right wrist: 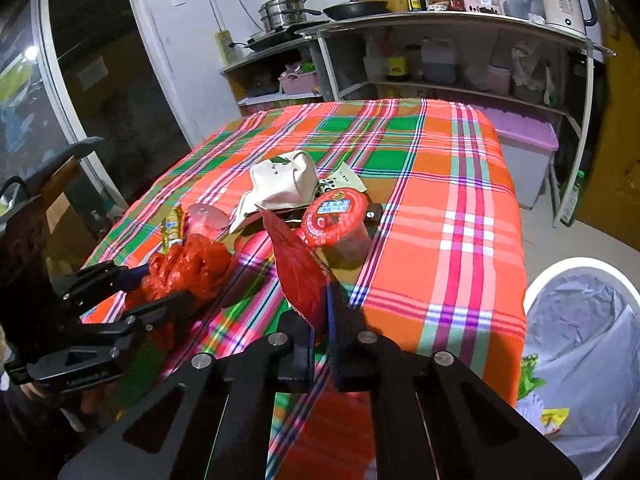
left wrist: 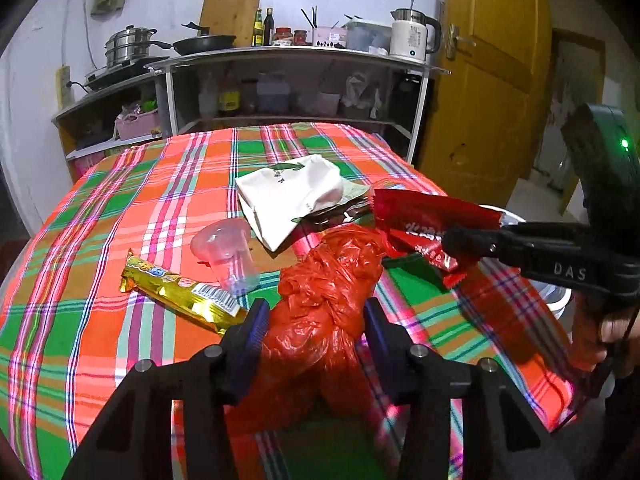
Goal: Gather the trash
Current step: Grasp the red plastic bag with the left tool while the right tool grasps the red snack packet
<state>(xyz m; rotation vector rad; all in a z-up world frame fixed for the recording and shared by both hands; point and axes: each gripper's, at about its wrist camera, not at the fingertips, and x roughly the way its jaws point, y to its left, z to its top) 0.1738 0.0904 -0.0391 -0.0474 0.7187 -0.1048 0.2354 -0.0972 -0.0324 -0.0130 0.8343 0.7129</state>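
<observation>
Red plastic bag (left wrist: 320,292) crumpled on the plaid tablecloth (left wrist: 120,208), bracketed by the half-open left gripper (left wrist: 314,316); contact unclear. At 2 o'clock, red wrapper (right wrist: 298,264) pinched in the closed right gripper (right wrist: 320,320). At 10 o'clock, gold wrapper (left wrist: 180,292) beside clear cup (left wrist: 228,256). White bin (right wrist: 580,344) beyond the table's edge.

White paper bag (left wrist: 290,196) hides a dark wrapper; bin (right wrist: 580,360) cut off by edge.

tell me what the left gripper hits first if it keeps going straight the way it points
The red plastic bag: it already sits between the left gripper's open jaws. Beyond it lies the white paper bag, though depth is hard to judge.
</observation>
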